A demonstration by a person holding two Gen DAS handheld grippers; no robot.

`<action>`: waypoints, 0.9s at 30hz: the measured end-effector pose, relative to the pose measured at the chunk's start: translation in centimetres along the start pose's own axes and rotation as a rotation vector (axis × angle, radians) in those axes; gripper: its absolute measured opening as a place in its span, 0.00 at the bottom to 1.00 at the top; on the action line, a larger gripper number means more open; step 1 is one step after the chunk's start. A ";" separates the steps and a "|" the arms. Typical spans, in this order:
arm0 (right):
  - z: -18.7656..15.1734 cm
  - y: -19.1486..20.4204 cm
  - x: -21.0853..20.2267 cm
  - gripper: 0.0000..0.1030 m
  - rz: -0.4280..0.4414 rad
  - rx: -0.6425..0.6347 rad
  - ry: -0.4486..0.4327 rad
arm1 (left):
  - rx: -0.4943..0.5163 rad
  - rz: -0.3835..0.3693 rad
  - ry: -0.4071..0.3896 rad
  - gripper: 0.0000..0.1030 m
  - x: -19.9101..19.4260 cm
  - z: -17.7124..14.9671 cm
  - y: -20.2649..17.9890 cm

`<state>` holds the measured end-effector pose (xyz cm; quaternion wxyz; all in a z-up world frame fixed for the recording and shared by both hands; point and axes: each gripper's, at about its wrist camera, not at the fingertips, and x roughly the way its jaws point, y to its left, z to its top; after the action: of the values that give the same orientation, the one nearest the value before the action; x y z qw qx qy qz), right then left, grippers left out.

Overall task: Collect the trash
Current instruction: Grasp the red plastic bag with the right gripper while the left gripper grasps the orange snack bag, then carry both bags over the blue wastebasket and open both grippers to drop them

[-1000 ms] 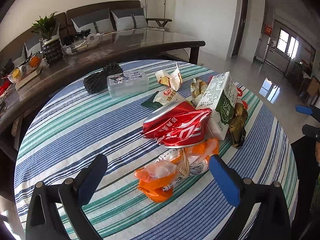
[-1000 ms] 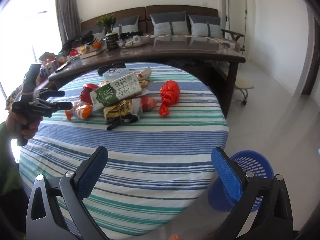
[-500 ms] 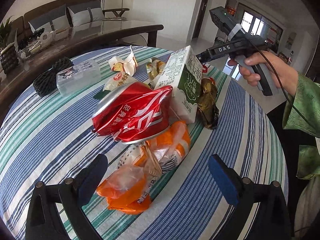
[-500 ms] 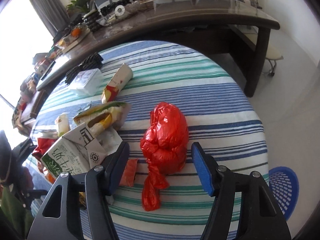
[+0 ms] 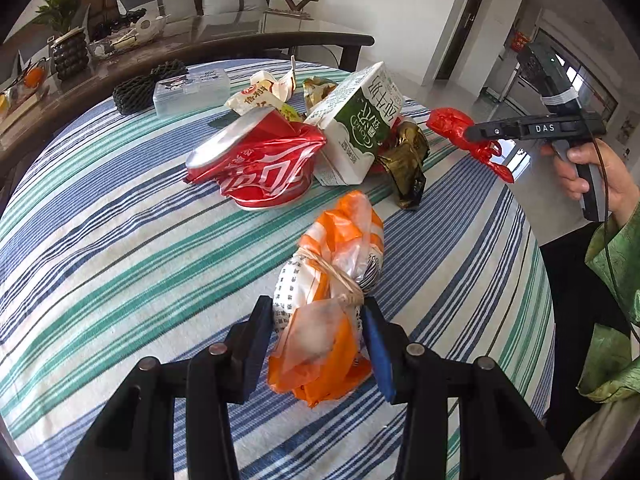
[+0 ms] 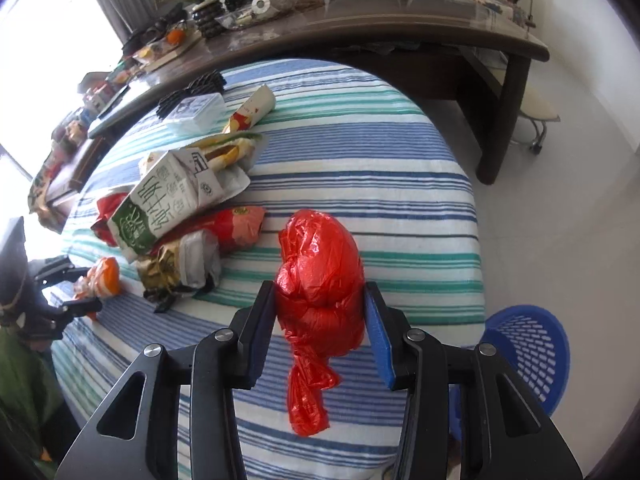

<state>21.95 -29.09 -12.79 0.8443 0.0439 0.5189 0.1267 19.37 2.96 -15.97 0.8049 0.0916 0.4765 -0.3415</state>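
Trash on striped tablecloth (image 5: 100,240): crushed red can (image 5: 256,164), milk carton (image 5: 356,128), 2 tied bags. Blue basket (image 6: 532,344) on floor beside table, contents not visible. Since 1 second ago both grippers have reached the pile, jaws closing. Left gripper (image 5: 316,344) pinches orange bag (image 5: 332,300); right gripper (image 6: 320,328) clamps red bag (image 6: 320,280).
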 end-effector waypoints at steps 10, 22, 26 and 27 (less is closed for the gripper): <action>-5.2 1.9 -0.9 0.58 0.018 -0.068 0.081 | -0.027 0.046 -0.022 0.68 -1.5 -1.8 -4.9; -4.3 4.1 -0.5 0.42 -0.053 -0.177 0.090 | -0.007 0.051 0.016 0.48 0.0 -0.7 -5.0; -4.4 4.1 -2.2 0.42 -0.026 -0.172 0.041 | -0.034 0.045 -0.017 0.47 -0.8 -0.7 -5.8; -4.4 4.0 -2.6 0.42 -0.016 -0.166 0.030 | -0.047 0.043 -0.028 0.47 -1.0 -0.5 -6.1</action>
<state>16.26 -26.19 -11.75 0.8381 -0.0323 0.5196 0.1631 14.77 -0.92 -14.29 0.8205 0.0778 0.4712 -0.3141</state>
